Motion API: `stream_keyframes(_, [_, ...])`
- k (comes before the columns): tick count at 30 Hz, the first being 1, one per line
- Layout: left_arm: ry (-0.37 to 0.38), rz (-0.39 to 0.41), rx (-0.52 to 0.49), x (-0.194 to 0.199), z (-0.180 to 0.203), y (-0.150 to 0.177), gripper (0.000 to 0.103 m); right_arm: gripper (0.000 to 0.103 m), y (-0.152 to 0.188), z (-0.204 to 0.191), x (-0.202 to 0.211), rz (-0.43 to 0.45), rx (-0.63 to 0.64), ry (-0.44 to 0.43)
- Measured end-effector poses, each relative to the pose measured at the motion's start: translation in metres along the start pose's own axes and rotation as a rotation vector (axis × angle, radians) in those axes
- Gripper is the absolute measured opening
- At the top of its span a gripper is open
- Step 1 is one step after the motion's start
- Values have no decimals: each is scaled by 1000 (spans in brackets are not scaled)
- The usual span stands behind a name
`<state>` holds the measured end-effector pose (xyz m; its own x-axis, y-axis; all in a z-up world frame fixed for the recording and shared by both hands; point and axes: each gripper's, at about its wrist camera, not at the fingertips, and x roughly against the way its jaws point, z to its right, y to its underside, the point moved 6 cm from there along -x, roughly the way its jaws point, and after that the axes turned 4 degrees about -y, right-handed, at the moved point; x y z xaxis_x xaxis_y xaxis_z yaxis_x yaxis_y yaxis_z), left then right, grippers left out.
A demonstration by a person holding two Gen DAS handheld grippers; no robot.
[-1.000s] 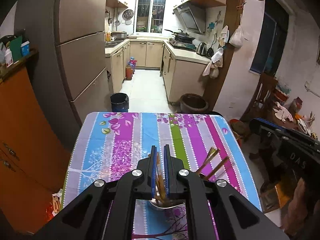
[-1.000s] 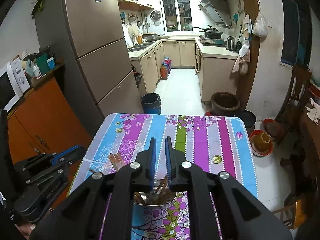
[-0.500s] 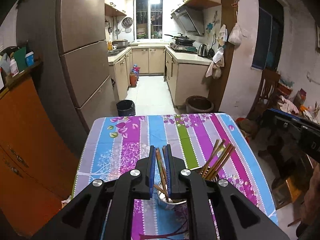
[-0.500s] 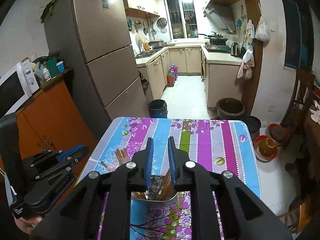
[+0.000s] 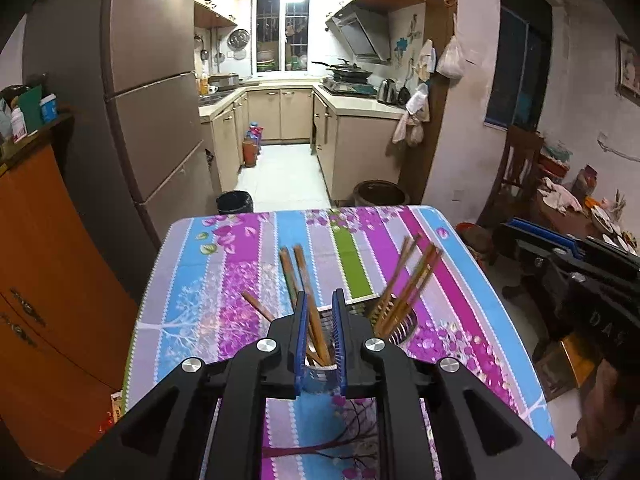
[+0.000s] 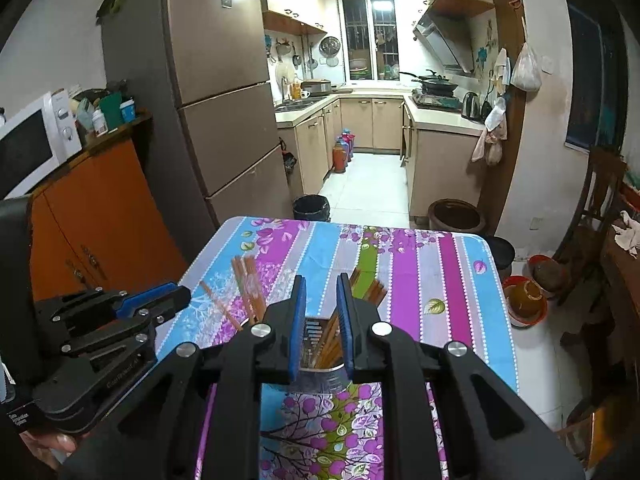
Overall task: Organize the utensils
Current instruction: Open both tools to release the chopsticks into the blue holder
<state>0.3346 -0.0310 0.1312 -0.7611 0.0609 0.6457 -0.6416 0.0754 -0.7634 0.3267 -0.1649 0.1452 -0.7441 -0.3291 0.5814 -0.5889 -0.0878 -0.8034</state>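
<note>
The chopsticks (image 5: 298, 268) stand in two lots on the table (image 5: 224, 264), both towards its near edge. One bunch sits in a metal cup (image 5: 320, 372) about midway along that edge, with one stick (image 5: 258, 306) leaning far out towards the left edge. The other bunch (image 5: 416, 268) fans out of a slotted metal holder (image 5: 400, 330) just beside the cup, on the side of the right edge. No utensil shows loose on the striped cloth, though the strip nearest the person is hidden behind the tools. The left gripper (image 5: 320, 296) is lined up on the cup and its jaws are opening. Sticks show in the narrow gap, but the pads do not appear to press on any of them. The right gripper (image 6: 320, 280) is lined up on the slotted holder with its jaws a little apart. Sticks are seen through the gap and nothing is held. In my judgement the gathering is largely done, since every visible stick is already in a container. What appears left is to straighten the leaning stick and perhaps to sort the two lots or combine them. Which of these the task requires cannot be told from here.
</note>
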Motion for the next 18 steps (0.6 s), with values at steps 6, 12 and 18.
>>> stream_keyframes(6, [-18, 20, -21, 5, 11, 23, 18, 26, 28, -8, 7, 24, 46, 26])
stream_keyframes(12, [-46, 60, -35, 12, 17, 54, 22, 26, 65, -13, 14, 47, 58, 56])
stream_keyframes(18, [-62, 94, -11, 22, 16, 94, 22, 26, 105, -7, 21, 77, 48, 112])
